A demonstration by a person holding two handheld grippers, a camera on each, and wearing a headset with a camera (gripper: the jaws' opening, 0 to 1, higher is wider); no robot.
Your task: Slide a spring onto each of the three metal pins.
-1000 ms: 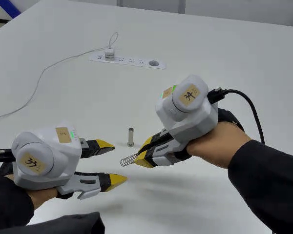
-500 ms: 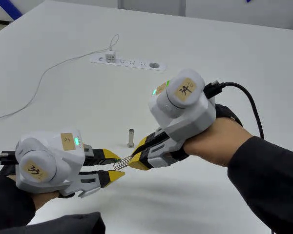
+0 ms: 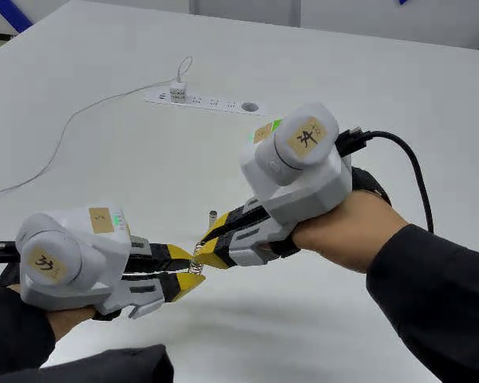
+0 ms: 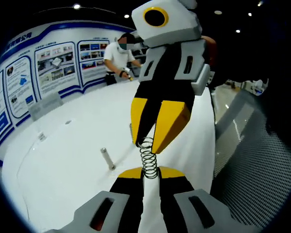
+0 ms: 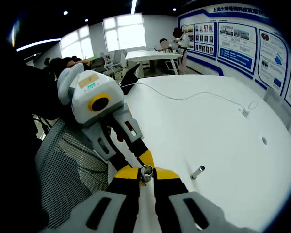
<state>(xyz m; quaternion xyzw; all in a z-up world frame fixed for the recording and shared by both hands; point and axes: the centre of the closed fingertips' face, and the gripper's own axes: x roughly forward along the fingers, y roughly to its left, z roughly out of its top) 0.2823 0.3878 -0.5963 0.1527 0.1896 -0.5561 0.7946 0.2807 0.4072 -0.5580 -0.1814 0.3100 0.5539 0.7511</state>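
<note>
A small coil spring (image 3: 195,266) hangs in the air between the two grippers. My right gripper (image 3: 204,257) is shut on one end of it. The spring (image 5: 146,171) shows end-on between its yellow tips. My left gripper (image 3: 193,271) comes in from the lower left, and its jaws have closed on the other end of the spring (image 4: 148,158). One short metal pin (image 3: 213,215) stands upright on the white table just behind the grippers, partly hidden by the right one. The pin (image 4: 106,158) is left of the spring in the left gripper view, and the pin (image 5: 198,171) is to its right in the right gripper view.
A white power strip (image 3: 207,101) with a plugged-in adapter and a thin cable (image 3: 64,132) lies at the far side of the table (image 3: 104,183). A black cable (image 3: 407,171) trails from the right gripper. A person stands in the background (image 4: 119,56).
The right gripper has carried the spring left and slightly up. The left gripper's jaws have narrowed from wide open onto the spring's free end.
</note>
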